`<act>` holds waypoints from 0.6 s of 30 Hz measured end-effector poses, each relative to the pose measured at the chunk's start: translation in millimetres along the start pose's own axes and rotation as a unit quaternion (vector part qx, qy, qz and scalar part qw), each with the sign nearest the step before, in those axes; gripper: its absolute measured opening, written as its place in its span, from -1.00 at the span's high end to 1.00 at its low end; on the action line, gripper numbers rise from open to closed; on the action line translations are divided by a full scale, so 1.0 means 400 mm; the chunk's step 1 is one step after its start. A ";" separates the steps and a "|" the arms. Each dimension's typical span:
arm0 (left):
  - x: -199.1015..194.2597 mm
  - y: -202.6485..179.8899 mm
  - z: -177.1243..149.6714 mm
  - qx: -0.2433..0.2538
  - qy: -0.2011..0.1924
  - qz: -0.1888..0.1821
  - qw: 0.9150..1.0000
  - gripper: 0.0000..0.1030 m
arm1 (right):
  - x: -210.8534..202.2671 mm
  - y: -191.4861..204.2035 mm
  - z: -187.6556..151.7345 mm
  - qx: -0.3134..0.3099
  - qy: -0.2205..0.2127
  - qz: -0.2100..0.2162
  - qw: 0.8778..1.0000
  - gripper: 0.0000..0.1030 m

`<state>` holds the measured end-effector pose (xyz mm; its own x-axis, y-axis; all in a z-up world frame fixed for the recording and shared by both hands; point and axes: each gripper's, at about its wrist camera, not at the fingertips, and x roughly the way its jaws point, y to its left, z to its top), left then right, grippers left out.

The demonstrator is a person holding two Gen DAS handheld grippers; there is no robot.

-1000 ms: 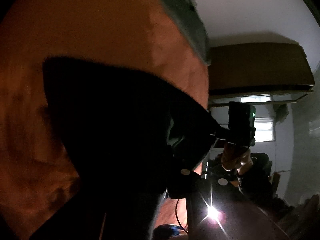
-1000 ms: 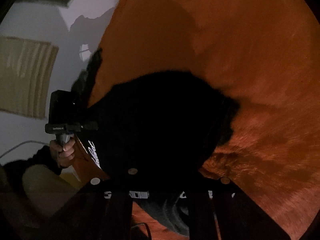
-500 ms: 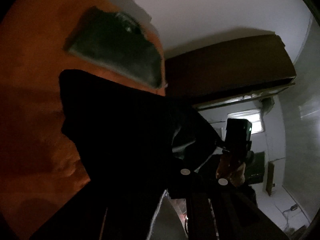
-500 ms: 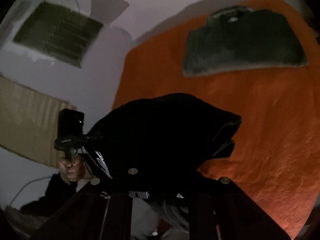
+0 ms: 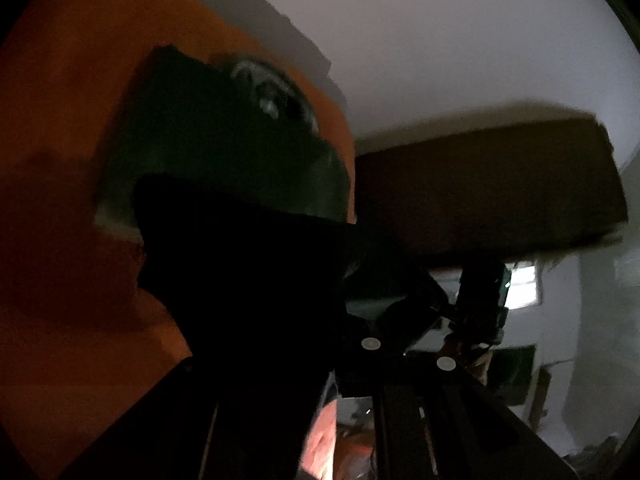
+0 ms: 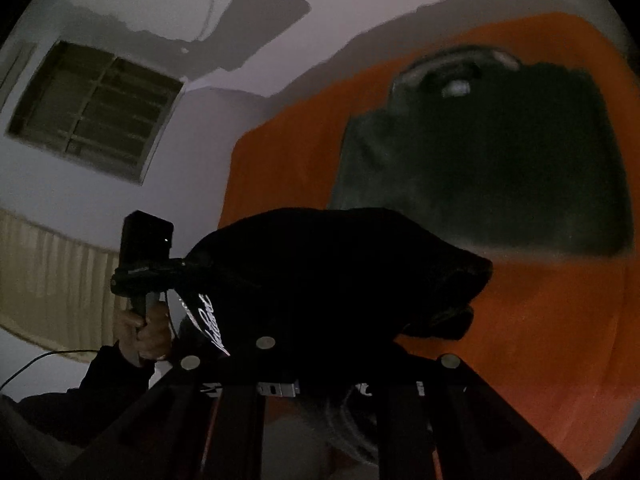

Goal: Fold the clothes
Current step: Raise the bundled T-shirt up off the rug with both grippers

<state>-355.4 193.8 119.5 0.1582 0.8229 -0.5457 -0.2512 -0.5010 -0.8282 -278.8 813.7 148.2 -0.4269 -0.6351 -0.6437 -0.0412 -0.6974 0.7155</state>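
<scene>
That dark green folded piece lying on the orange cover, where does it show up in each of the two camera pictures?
Left wrist view: the green folded garment sits upper left of middle, its lower part hidden behind the black garment.
Right wrist view: the green folded garment sits at upper right, above the black garment.
Shared landmark: the orange cover under it, meeting the pale wall.

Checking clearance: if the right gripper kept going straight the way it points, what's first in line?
Likely the black garment that the right gripper itself holds, draped over its fingers. Beyond it, probably the folded dark green garment on the orange blanket; depth is unclear.
</scene>
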 end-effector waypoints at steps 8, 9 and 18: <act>0.183 0.187 0.358 -0.005 0.020 0.043 0.999 0.58 | 0.223 -0.212 0.309 0.023 0.014 -0.079 0.997 0.72; 0.203 0.234 0.380 -0.022 0.027 0.065 0.997 0.52 | 0.261 -0.252 0.328 0.029 0.018 -0.108 0.994 0.56; 0.000 0.424 0.293 -0.093 -0.054 0.114 0.988 0.11 | 0.141 -0.452 0.203 0.209 -0.086 -0.144 0.963 -0.01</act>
<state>-510.0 140.1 -6.1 0.0136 0.7023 -0.7118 -0.0868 -0.7083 -0.7005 -368.8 931.1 4.5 -0.4857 -0.3451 -0.8031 -0.5251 -0.6194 0.5837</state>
